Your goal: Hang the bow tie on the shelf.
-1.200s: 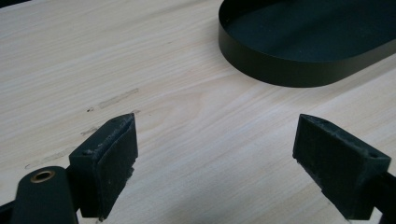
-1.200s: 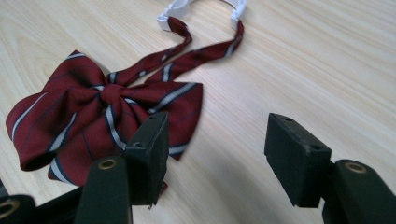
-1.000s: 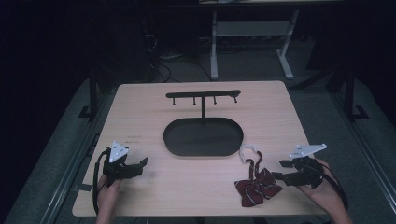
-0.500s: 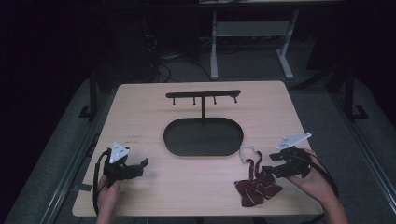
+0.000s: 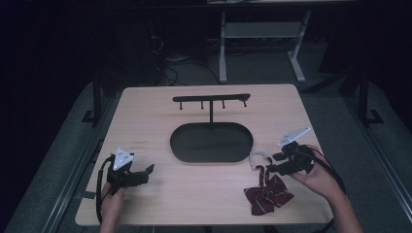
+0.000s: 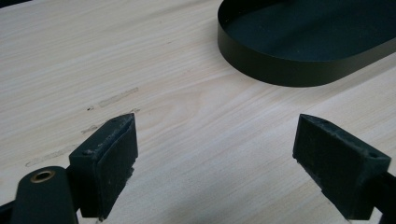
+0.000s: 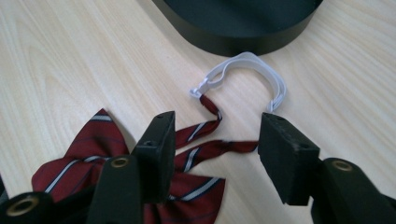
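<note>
Where the bow tie lies against the right gripper

While the right gripper (image 5: 273, 162) hangs over the near right part of the bench (image 5: 145, 116), the bow tie (image 5: 267, 193) lies flat on the wood just below and ahead of it, in front of the person's right hand (image 5: 318, 177).

- Bow tie: dark red with pale stripes; its two thin straps (image 7: 210, 140) run between the gripper's jaws, seen in the right gripper view, and no pad touches them.
- White loop (image 7: 252, 70): joined to the straps, lying on the bench just beyond the jaw tips, close to the wall of the black tray (image 5: 211, 158).
- Right gripper: released, holding nothing; its jaws have just been closing, with the straps between them.
- Left gripper (image 5: 145, 171): released, jaws wide over bare wood at the near left, well apart from the bow tie.
- Rack (image 5: 211, 99): stands behind the tray.
</note>
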Tool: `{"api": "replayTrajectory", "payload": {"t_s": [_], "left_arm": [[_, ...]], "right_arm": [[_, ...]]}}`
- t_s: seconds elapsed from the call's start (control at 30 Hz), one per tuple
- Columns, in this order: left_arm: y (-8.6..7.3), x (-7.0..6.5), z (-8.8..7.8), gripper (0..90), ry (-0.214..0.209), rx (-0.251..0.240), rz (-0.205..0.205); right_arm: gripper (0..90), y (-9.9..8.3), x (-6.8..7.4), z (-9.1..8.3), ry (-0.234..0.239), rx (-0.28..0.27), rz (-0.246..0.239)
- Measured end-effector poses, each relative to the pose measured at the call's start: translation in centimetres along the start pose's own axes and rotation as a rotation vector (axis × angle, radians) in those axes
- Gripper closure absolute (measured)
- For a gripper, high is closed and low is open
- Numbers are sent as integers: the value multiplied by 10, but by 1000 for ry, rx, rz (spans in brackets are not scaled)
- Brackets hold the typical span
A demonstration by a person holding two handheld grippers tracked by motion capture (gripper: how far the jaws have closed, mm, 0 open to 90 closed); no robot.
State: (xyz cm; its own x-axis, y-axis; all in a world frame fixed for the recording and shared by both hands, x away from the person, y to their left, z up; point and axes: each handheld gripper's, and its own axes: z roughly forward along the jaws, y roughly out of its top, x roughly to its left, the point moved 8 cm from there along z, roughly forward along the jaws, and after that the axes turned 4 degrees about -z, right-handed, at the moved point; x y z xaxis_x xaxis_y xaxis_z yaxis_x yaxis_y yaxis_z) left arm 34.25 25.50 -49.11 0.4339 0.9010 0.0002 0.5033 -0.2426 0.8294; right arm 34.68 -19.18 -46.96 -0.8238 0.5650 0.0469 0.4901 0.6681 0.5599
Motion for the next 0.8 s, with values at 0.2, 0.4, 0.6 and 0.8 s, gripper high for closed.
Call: {"api": "replayTrajectory", "payload": {"t_s": [0.2, 0.4, 0.6, 0.8], "left_arm": [[0, 2, -1, 136, 4, 5, 5], [0, 2, -2, 136, 2, 1, 5], [0, 2, -1, 135, 3, 6, 4], [0, 3, -1, 136, 4, 8, 4]], "right_arm": [[523, 14, -7, 8, -2, 43, -10], [562, 22, -17, 20, -8, 93, -6], [592, 26, -29, 36, -17, 117, 13], [612, 23, -42, 48, -60, 152, 31]]}}
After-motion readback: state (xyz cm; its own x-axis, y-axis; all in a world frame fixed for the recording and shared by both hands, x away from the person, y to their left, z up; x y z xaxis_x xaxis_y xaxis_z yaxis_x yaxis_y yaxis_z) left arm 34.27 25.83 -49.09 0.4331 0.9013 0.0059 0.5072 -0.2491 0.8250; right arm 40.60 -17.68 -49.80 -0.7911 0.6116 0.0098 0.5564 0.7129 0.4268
